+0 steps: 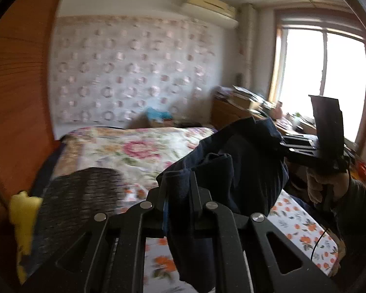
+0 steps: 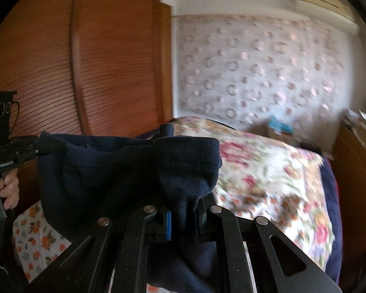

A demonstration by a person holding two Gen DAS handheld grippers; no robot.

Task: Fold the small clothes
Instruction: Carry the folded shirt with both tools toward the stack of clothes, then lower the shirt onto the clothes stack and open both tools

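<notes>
A dark navy garment (image 1: 231, 171) hangs in the air above the bed, stretched between my two grippers. My left gripper (image 1: 178, 188) is shut on one edge of it; cloth bunches between the fingers and drapes down over the gripper body. My right gripper (image 2: 183, 210) is shut on the other end of the navy garment (image 2: 124, 171), which wraps over its fingertips. The right gripper also shows in the left wrist view (image 1: 280, 144), at the right, held by a hand. The left gripper shows at the left edge of the right wrist view (image 2: 34, 146).
Below lies a bed with a floral quilt (image 1: 134, 149) and an orange-flower sheet (image 1: 302, 224). A dark knitted item (image 1: 80, 195) and a yellow thing (image 1: 24, 214) lie at the left. A wooden wardrobe (image 2: 85, 61) stands behind; a cluttered desk (image 1: 246, 105) stands by the window.
</notes>
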